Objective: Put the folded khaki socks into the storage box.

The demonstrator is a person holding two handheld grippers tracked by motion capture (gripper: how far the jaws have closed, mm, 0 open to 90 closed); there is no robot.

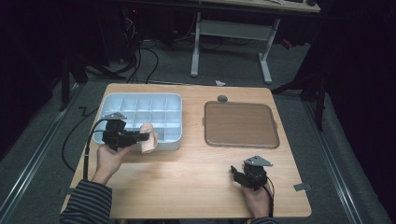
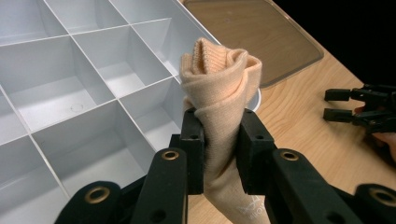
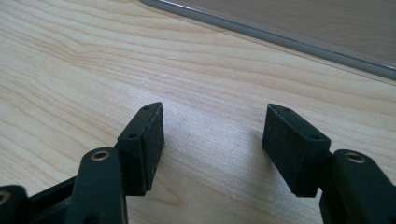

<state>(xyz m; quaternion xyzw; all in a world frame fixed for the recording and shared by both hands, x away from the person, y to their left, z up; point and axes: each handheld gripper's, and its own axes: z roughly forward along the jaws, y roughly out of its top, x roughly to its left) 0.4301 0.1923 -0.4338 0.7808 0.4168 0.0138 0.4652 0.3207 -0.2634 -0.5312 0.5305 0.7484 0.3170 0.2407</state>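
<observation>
A rolled peach-coloured sock (image 2: 219, 88) is pinched between the pads of my left gripper (image 2: 219, 149). In the high view the sock (image 1: 148, 138) hangs at the front right corner of the white compartment tray (image 1: 108, 101), with the left gripper (image 1: 145, 136) pointing right. The tray's compartments (image 2: 60, 88) that I can see hold nothing. My right gripper (image 3: 212, 140) rests low over bare wood, jaws apart with nothing between them. It sits near the table's front right (image 1: 237, 173).
A flat brown lid with a clear rim (image 1: 240, 124) lies on the right half of the wooden table (image 1: 187, 172). A small grey round piece (image 1: 222, 98) sits behind the lid. A cable (image 1: 87, 149) trails off the left gripper.
</observation>
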